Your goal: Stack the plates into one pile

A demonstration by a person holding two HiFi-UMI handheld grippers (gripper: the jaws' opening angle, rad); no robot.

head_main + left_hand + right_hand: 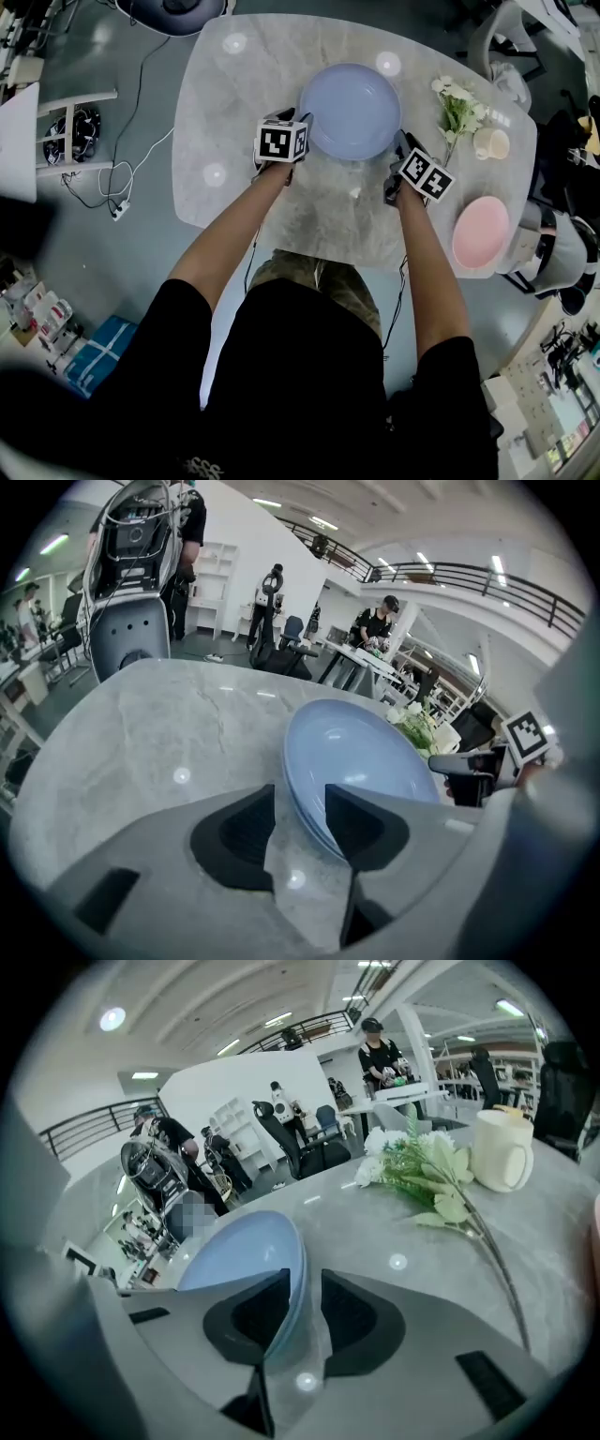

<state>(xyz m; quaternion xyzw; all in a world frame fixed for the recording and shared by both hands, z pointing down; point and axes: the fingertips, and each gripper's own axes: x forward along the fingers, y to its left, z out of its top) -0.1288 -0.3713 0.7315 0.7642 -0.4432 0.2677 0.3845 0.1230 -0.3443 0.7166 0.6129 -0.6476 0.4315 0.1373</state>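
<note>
Big open hall with a railed balcony and people at desks in the background, grey floor with cables (122, 178) trailing on it. The round-cornered marble table (234, 112) takes up most of the head view. The blue plate (351, 110) sits around the middle of it, toward the far side. Its rim looks doubled in the gripper views, like two stacked, but I can't swear to it. The pink plate (481, 232) is well apart, at the table's right edge. The left gripper (302, 122) is at the blue plate's left rim and the right gripper (401, 142) is at its right rim. Both have their jaws partly apart with the rim running between them, a gap showing, not clamped. Flowers (457, 111) lie to the right of the blue plate, with a cream mug (492, 143) just beside them.
</note>
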